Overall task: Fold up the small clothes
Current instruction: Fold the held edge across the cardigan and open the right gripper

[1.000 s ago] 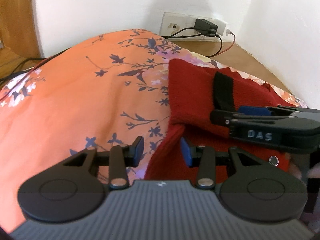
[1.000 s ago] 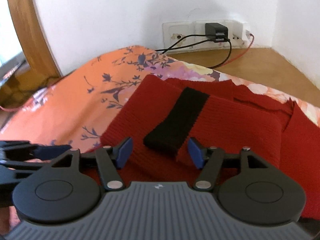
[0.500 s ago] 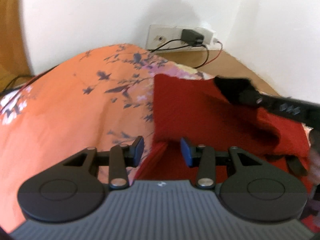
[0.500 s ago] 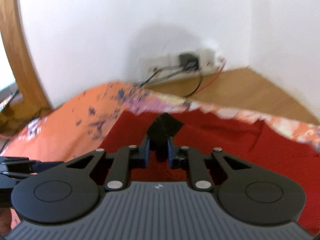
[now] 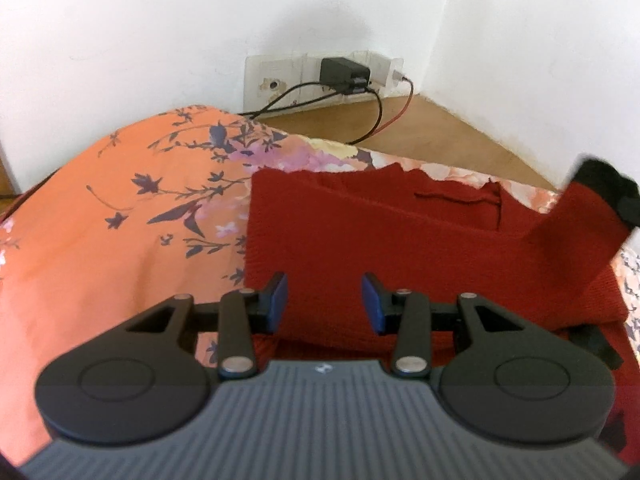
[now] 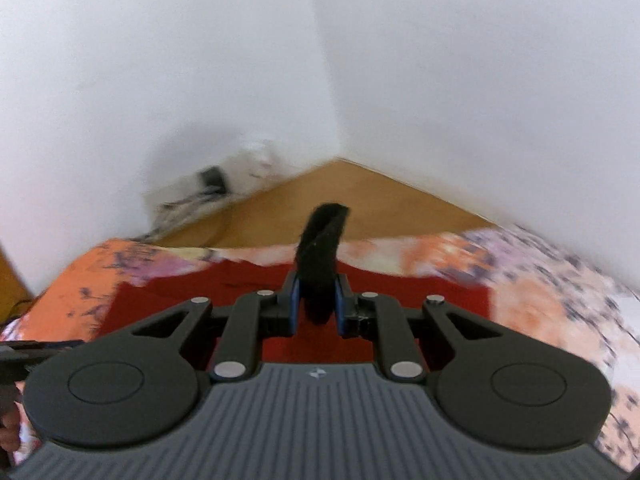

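Right gripper point(image 6: 317, 307) jaws clamped on black cuff point(image 6: 322, 248) of red sweater point(image 5: 360, 232), sleeve lifted off at right. Left gripper point(image 5: 324, 300) jaws apart, empty, over sweater's near-left edge. Sweater lies on orange floral bedspread point(image 5: 100, 240); wall socket point(image 5: 320, 80) beyond

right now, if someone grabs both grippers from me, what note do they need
Right gripper: shut on the black cuff of the sleeve, lifted off to the right of the sweater.
Left gripper: open, holding nothing, low over the sweater's near left part.
The red sweater lies flat on the orange floral sheet, its body spread out.
Done: sleeve picked up.
Left: lay the sleeve where the fold needs it, then probably fold the body; the other sleeve is not clearly visible.
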`<state>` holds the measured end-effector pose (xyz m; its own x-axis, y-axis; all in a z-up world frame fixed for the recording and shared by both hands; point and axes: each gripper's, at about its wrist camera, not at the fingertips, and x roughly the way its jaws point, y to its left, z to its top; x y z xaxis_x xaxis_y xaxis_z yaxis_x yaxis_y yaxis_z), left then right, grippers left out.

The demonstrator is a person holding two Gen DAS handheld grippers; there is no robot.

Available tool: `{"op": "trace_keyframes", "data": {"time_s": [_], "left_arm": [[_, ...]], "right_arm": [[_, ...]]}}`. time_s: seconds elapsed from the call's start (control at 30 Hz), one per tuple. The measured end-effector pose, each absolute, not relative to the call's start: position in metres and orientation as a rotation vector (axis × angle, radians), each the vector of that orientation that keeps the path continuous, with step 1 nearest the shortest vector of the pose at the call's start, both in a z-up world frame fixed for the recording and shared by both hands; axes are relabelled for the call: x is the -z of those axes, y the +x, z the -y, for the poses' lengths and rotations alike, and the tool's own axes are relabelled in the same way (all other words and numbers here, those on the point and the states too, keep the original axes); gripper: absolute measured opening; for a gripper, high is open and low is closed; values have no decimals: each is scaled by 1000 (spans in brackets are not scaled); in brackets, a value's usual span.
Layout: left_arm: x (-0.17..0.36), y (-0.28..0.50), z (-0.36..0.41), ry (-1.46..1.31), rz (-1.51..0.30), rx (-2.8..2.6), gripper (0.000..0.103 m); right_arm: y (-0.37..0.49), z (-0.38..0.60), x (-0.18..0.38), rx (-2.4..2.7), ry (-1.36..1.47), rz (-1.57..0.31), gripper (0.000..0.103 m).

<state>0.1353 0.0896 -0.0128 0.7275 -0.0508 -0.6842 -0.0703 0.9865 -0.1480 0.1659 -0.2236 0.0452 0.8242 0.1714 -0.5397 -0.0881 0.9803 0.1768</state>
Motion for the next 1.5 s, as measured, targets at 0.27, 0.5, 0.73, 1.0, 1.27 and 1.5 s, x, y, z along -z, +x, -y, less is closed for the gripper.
{"op": "trace_keyframes", "data": {"time_s": [0.27,0.5,0.73,1.0,1.27,1.5], "left_arm": [[27,145,-77,-113,-778,-26,42],[26,147,-74,-102,-782,-36,43],[27,148,-70,-99,-781,-53,42],[29,152,-61,-85,-777,-94,43],[27,145,-60,-102,-760,-133,44],[5,100,-73,-116,-767,-140,45]], "right_arm": [[153,281,19,-46,284,-735,20],[133,300,26,-55,415,-708,60],[162,291,20,-63,376,-706,65],[183,284,42,-112,323,-722,12],[189,290,54,-129,256,-721,14],[158,305,34,-166,314,-695,60]]}}
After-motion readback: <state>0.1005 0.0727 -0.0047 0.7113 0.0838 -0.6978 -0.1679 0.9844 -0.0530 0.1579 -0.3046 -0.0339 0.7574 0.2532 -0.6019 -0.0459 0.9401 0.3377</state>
